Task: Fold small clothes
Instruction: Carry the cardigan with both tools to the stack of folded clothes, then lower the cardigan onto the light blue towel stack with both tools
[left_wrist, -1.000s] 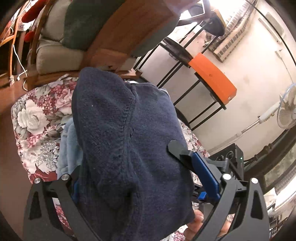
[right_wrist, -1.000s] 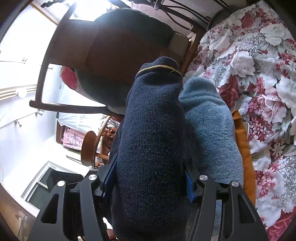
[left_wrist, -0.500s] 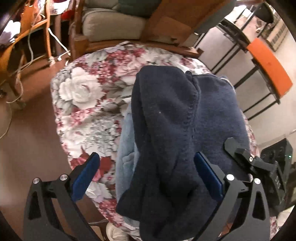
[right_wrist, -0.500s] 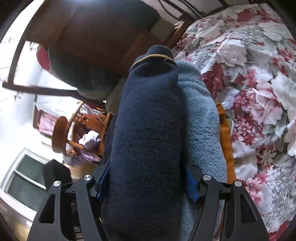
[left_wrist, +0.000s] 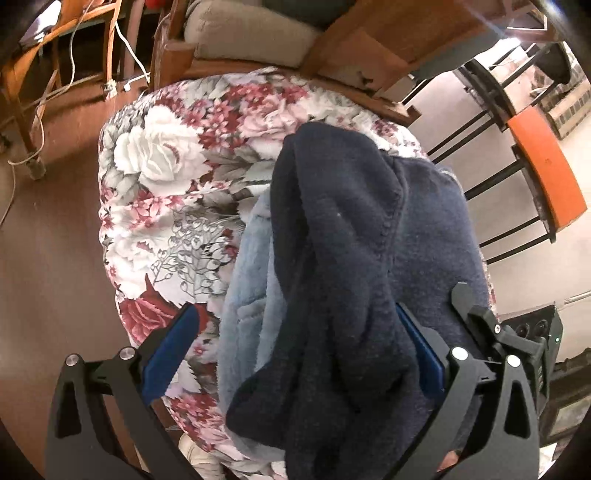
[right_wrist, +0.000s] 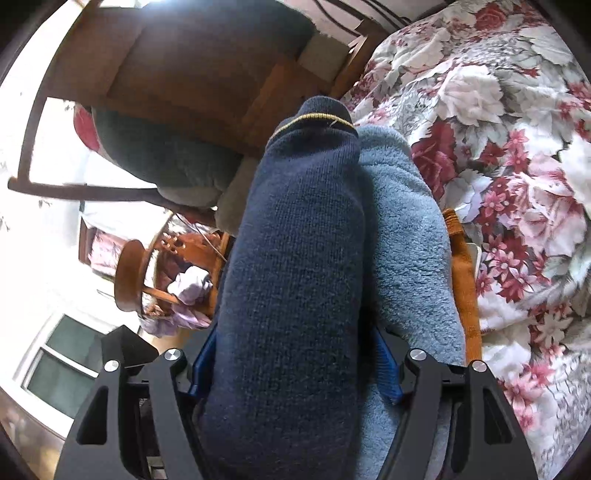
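Lowered since the earlier frame, the navy knit garment (left_wrist: 354, 266) is now laid on the light blue fleece piece (right_wrist: 406, 236) near the bed (left_wrist: 155, 192) edge, its long axis running straight ahead between both pairs of fingers. The left hand-held gripper (left_wrist: 295, 354) is spread wide, one pad clear. The right hand-held gripper (right_wrist: 295, 365) is being opened, cloth still between its pads. An orange item (right_wrist: 461, 280) lies beside.

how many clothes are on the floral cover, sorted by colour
navy knit: 1
light blue fleece: 1
orange knit: 1
total: 3, all lying on the floral cover
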